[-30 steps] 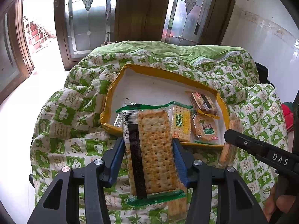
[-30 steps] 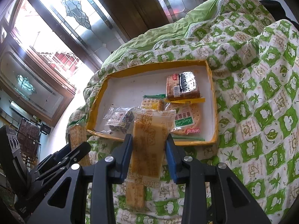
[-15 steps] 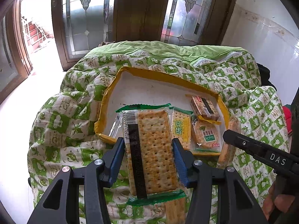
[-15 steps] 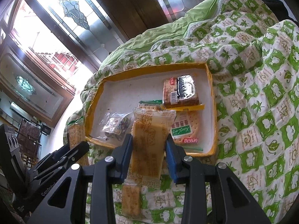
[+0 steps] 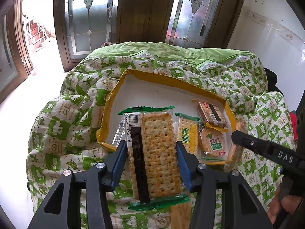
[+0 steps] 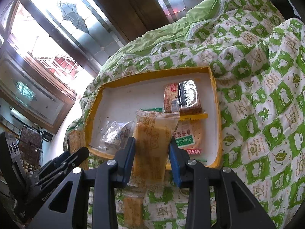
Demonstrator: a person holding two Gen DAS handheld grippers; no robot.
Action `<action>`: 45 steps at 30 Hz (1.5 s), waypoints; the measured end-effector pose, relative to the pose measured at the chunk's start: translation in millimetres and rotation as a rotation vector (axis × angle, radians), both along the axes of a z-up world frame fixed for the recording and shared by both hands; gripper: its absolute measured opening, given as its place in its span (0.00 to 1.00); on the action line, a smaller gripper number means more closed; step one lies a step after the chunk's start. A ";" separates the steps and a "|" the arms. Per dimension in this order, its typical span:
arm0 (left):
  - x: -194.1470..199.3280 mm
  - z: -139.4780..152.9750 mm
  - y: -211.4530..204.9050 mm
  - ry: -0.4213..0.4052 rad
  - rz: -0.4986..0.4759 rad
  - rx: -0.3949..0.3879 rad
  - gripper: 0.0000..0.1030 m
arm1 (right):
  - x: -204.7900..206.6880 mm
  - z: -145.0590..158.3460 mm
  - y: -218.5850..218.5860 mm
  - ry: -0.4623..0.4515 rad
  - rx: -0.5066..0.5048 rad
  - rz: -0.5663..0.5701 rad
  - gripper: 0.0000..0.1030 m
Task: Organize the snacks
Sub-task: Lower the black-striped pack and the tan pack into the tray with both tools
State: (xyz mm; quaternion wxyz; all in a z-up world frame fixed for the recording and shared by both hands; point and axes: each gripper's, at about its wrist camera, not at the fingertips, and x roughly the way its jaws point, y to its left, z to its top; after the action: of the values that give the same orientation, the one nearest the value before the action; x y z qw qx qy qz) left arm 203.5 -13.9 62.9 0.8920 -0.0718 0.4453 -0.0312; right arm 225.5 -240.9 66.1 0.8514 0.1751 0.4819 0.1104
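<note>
Both jaws are pinching packets: the left gripper (image 5: 151, 158) is clamping a green-edged cracker pack (image 5: 155, 152), the right gripper (image 6: 151, 156) a tan biscuit packet (image 6: 152, 145). Compared with a second ago, the yellow-rimmed tray (image 6: 216, 103) is looking nearer under the right one, so I think both packets are approaching their drop. Both grippers are pointing steeply downward over the tray's near edge, above the quilt (image 6: 257, 95).

Daylight from leaded windows (image 5: 89, 19) | glare blown out at left | fisheye edges bent, dark | focus sharp
</note>
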 end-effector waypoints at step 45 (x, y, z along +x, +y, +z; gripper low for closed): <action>74.7 -7.8 22.3 0.019 0.020 -0.061 0.52 | 78.4 -13.6 25.1 -0.008 -0.001 0.049 0.33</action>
State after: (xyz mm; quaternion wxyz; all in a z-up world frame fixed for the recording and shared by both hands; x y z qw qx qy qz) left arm 278.2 8.4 55.1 0.8853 -0.1038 0.4519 -0.0353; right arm 303.9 -215.9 52.5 0.8504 0.1623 0.4827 0.1318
